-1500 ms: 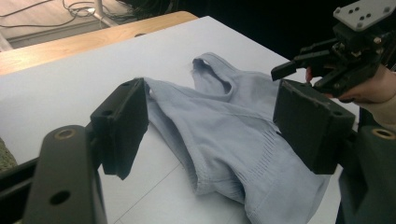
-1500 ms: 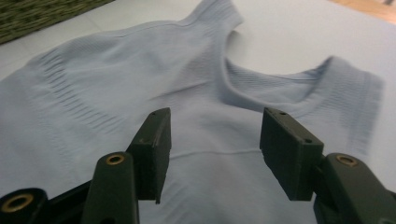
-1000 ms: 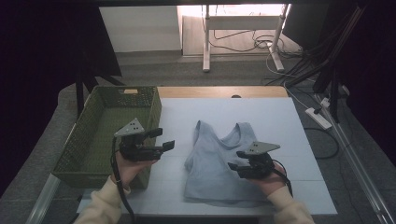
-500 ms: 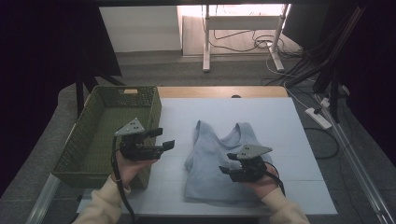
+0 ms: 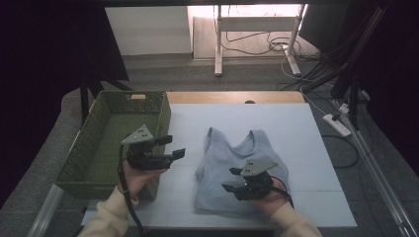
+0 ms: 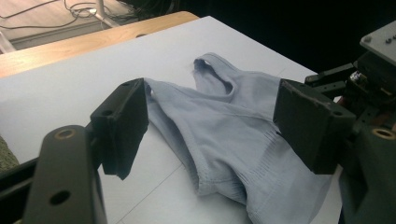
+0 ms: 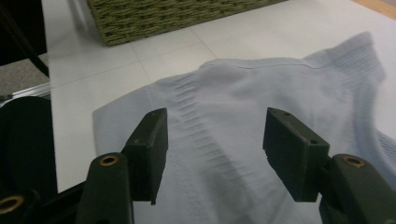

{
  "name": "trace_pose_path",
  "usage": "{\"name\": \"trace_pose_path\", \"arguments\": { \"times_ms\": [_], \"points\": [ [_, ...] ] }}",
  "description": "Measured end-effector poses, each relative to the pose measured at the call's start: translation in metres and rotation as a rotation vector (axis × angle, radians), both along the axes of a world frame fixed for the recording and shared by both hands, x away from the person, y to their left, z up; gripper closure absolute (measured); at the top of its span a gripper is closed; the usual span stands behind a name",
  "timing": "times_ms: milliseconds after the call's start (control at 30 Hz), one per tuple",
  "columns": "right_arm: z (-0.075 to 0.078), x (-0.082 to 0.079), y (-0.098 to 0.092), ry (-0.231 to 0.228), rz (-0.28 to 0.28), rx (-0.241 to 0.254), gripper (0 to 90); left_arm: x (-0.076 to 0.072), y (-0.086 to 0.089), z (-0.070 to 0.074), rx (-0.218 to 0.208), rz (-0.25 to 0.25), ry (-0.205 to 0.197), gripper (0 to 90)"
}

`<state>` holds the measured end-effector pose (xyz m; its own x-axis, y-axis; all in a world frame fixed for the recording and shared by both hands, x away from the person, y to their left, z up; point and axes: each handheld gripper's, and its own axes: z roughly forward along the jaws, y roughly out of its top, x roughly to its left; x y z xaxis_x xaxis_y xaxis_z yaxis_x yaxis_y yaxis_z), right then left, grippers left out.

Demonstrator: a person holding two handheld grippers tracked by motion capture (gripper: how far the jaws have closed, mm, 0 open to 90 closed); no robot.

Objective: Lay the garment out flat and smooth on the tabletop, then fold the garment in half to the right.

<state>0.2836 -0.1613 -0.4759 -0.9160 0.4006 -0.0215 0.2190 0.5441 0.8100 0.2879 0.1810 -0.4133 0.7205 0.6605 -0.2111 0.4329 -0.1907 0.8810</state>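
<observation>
On white desk (image 5: pixel 296 128), pale blue tank top (image 5: pixel 232 168) lies flat, right of green basket (image 5: pixel 99 148). Right gripper (image 5: pixel 232 180), jaws apart, empty, has dropped lower over hem since a second ago; likely about to pinch. Left gripper (image 5: pixel 173 146) unmoved, jaws apart

I held my left black two-jaw gripper (image 5: pixel 173 146) up beside the pale blue ribbed tank top (image 5: pixel 232 168), off its left edge, jaws spread wide and empty, pointing toward it. My right black two-jaw gripper (image 5: pixel 231 179) hovered over the top's lower half, jaws parted with nothing between them, aimed left across the fabric. Both my cream sleeves (image 5: pixel 111 217) came in from below the top.
</observation>
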Motion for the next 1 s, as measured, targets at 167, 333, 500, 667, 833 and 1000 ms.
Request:
{"name": "trace_pose_path", "arguments": {
  "times_ms": [167, 333, 500, 667, 833, 1000],
  "points": [
    [-0.002, -0.001, 0.004, 0.007, 0.016, -0.005, 40.5, 0.001, 0.000, 0.000, -0.001, 0.002, 0.003, 26.9],
    [-0.002, -0.002, 0.005, 0.011, 0.023, -0.001, 40.5, 0.001, 0.001, -0.002, 0.002, 0.003, 0.006, 26.9],
    [-0.001, -0.003, 0.006, 0.008, 0.028, 0.007, 40.6, 0.001, 0.001, -0.001, 0.001, 0.007, 0.004, 26.9],
    [-0.002, -0.006, 0.011, 0.008, 0.051, 0.001, 40.6, 0.001, 0.000, -0.001, 0.004, 0.009, 0.002, 26.9],
    [-0.004, -0.009, 0.015, 0.016, 0.070, -0.005, 40.6, 0.003, -0.002, -0.003, 0.006, 0.002, 0.007, 26.9],
    [-0.006, -0.012, 0.021, 0.019, 0.090, -0.009, 40.6, 0.004, -0.004, -0.006, 0.015, -0.005, 0.014, 26.9]
  ]
}}
